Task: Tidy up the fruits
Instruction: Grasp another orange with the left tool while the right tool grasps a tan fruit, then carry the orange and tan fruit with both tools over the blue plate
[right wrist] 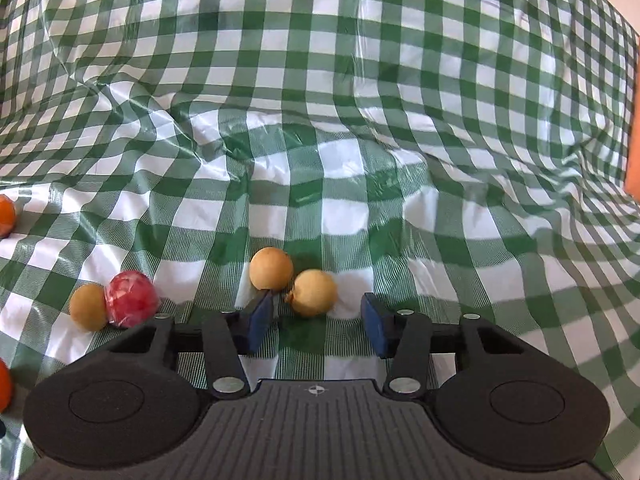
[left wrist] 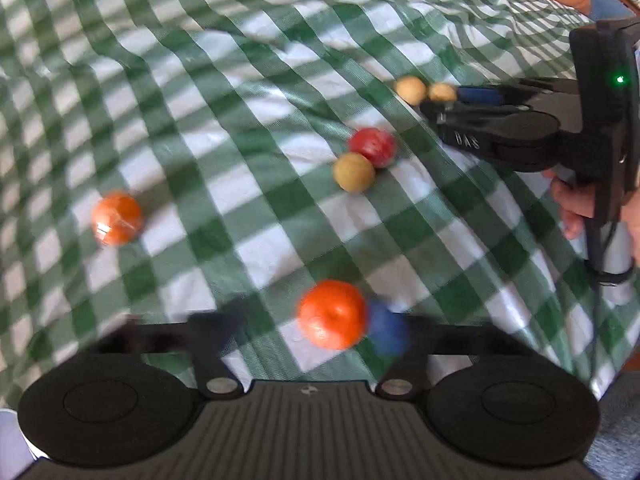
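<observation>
An orange lies between the fingers of my left gripper. The blue right pad touches it, while the blurred left finger stands apart from it. A second orange sits further left. A red fruit and a yellow fruit touch each other mid-cloth. My right gripper is open around a yellow fruit, with a gap on each side. Another yellow fruit rests against the left fingertip. The red fruit lies to the left.
A wrinkled green-and-white checked tablecloth covers the whole surface, with raised folds at the back. A person's hand holds the right gripper's handle. An orange-brown thing shows at the right edge. The cloth drops off at the lower right.
</observation>
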A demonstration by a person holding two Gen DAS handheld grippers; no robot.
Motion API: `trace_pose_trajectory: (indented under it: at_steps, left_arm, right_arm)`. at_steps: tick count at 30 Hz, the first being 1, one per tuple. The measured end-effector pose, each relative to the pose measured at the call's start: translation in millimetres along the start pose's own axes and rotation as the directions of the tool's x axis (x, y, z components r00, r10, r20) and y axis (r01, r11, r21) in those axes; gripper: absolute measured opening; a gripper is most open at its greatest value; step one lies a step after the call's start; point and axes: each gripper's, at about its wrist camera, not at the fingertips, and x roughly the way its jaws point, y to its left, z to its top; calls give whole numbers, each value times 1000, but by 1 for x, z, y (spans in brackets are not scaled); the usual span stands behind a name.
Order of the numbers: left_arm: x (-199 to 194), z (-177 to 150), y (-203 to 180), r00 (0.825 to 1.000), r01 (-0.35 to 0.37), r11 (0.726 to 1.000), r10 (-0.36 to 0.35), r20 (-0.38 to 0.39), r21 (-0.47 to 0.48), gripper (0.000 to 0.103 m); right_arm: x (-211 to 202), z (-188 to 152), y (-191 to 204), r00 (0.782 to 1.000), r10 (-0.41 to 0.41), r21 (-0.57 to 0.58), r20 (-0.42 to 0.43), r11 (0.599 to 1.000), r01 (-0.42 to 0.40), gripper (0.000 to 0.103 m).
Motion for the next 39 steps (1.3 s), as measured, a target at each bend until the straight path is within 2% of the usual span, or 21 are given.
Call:
trace_pose_trajectory:
  at_steps: [1,3,7,12,17,22,27,33,36,39]
  left_arm:
    - [1,0,2,1000,12,1000,-12,-8,-23,38]
    - [-5,-1,5,1000,9,999,-8,13,-42,38]
    - [-34,-6,13,997,5,998,-1,71,-56,38]
    - [-91,-23,25,988,-23,997,33,152,-70,38]
    - [-157,-58,38,974,-50,992,73,212,-113,38]
    - [-218,-107,60,964,-94,978,136,228,-184,38]
    - [-262,-164,83,956,-146,953,204,209,-266,38]
    - [-296,-233,101,949,-186,915,261,175,-357,38]
    - [-306,-262,108,945,-201,899,282,164,-390,38]
    - [-312,-283,113,942,-206,888,294,164,-412,38]
  right_arm:
    - [0,0,1,1000,4,-9,5,1000,-4,28]
    - [0,1,1,1000,-2,-18,3,1000,2,27]
    - [-24,1,-3,997,-69,13,20,998,69,27]
    - [-91,-1,-6,993,-84,81,83,994,77,28]
    - [-170,3,9,985,-62,157,164,987,36,28]
    - [-245,0,50,974,27,177,224,982,-68,28]
    - [-305,-7,110,953,180,133,243,967,-217,28]
    - [-357,-26,184,913,367,79,177,920,-385,28]
    - [-377,-38,216,898,417,40,136,904,-426,28]
    - [-393,-50,243,893,439,-8,94,898,-440,28]
